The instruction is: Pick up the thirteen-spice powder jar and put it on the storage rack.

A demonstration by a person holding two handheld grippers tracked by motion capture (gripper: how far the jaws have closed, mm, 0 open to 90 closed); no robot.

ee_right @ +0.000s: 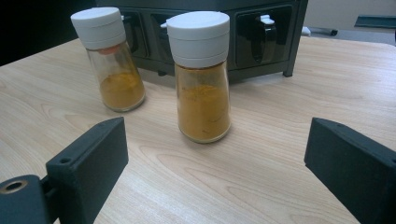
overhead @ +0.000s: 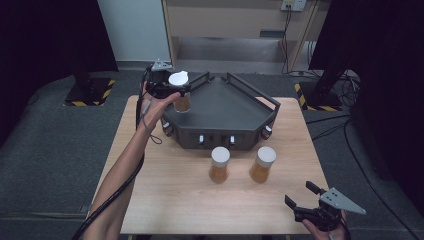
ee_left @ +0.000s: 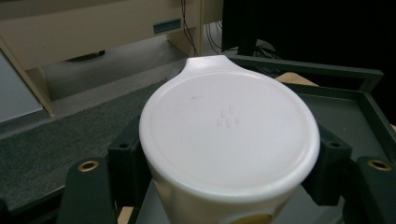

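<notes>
My left gripper (overhead: 179,94) is shut on a spice jar (overhead: 180,93) with a white lid (ee_left: 229,130) and orange powder, held over the left corner of the dark angular rack (overhead: 220,107). Two more spice jars stand on the wooden table in front of the rack: the left one (overhead: 219,164) (ee_right: 108,58) and the right one (overhead: 263,163) (ee_right: 201,74). My right gripper (overhead: 300,196) (ee_right: 217,161) stands open low at the table's front right, its jaws pointing at the nearer jar with nothing between them.
The rack has a raised rail (ee_left: 308,70) round its flat top and several slots along its front face (ee_right: 261,32). The wooden table (overhead: 165,195) has bare room at front left. Black stands (overhead: 90,90) and cables (overhead: 335,125) sit on the grey floor around.
</notes>
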